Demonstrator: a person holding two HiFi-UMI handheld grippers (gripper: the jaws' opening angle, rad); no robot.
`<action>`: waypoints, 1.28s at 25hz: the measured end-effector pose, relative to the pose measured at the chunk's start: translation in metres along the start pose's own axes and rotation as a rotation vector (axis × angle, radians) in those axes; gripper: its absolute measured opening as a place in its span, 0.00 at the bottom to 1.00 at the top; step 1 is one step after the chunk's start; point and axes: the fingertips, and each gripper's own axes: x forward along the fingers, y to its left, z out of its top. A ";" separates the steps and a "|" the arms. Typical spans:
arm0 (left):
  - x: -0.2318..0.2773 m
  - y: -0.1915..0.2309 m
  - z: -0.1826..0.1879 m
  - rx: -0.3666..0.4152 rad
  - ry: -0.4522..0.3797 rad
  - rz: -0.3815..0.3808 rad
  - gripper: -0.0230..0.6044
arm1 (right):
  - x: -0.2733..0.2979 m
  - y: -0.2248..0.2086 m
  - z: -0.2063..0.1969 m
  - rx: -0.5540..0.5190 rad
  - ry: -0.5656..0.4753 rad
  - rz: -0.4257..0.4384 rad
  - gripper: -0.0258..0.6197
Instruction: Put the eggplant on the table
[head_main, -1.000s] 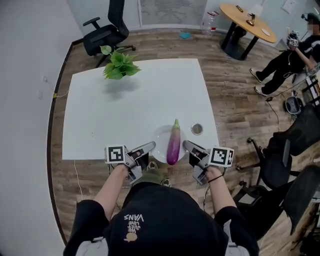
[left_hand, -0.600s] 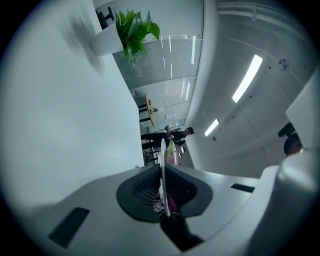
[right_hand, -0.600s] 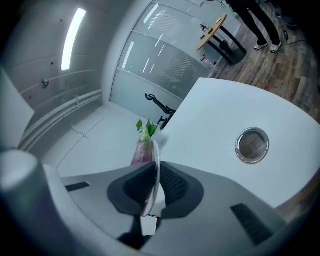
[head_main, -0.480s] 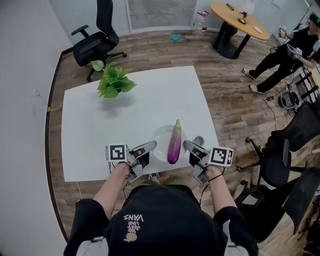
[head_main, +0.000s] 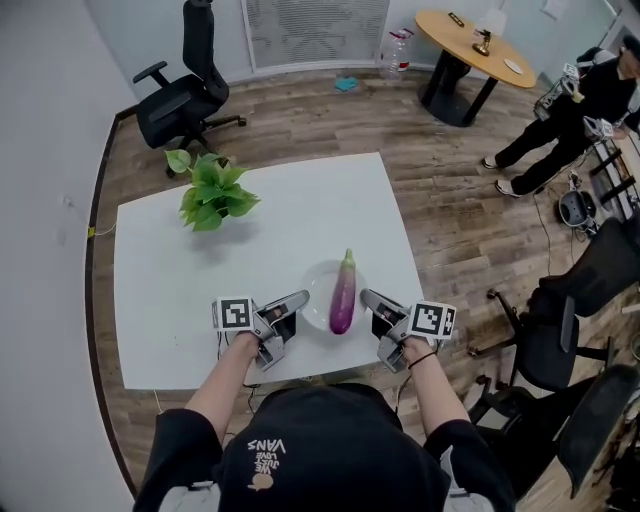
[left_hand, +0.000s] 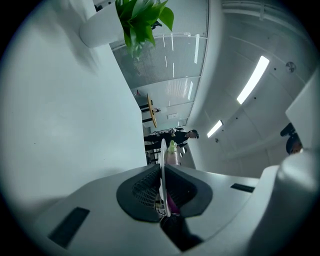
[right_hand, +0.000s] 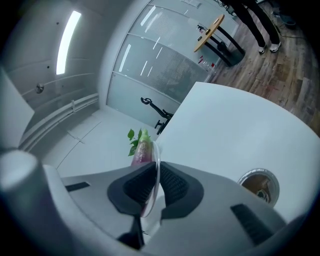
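Note:
A purple eggplant (head_main: 342, 294) with a green stem lies on a white plate (head_main: 319, 286) over the near edge of the white table (head_main: 270, 245). My left gripper (head_main: 303, 297) is shut on the plate's left rim, my right gripper (head_main: 366, 296) on its right rim. In the left gripper view the plate (left_hand: 163, 155) stands edge-on between the pads of the left gripper (left_hand: 162, 172), with the eggplant (left_hand: 172, 153) beyond. The right gripper view shows the rim (right_hand: 157, 162) pinched in the right gripper (right_hand: 156, 175) and the eggplant (right_hand: 142, 150) behind. I cannot tell whether the plate touches the table.
A potted green plant (head_main: 208, 190) stands at the table's far left. A small metal cup (right_hand: 257, 184) sits on the table just right of my right gripper. Office chairs (head_main: 180, 95), a round wooden table (head_main: 478, 42) and a person (head_main: 575, 110) surround the table.
Both grippers have carried the plate and eggplant farther in over the table. The metal cup, earlier ahead of the right gripper, is now beside it and hidden in the head view.

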 end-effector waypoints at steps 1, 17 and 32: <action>0.006 0.001 0.002 -0.015 -0.003 -0.006 0.08 | 0.002 -0.004 0.005 0.001 0.006 0.002 0.10; 0.059 0.067 0.042 0.003 0.011 0.125 0.08 | 0.038 -0.067 0.048 0.024 0.078 -0.027 0.10; 0.076 0.099 0.042 -0.127 0.126 0.267 0.08 | 0.055 -0.102 0.060 0.018 0.180 -0.106 0.10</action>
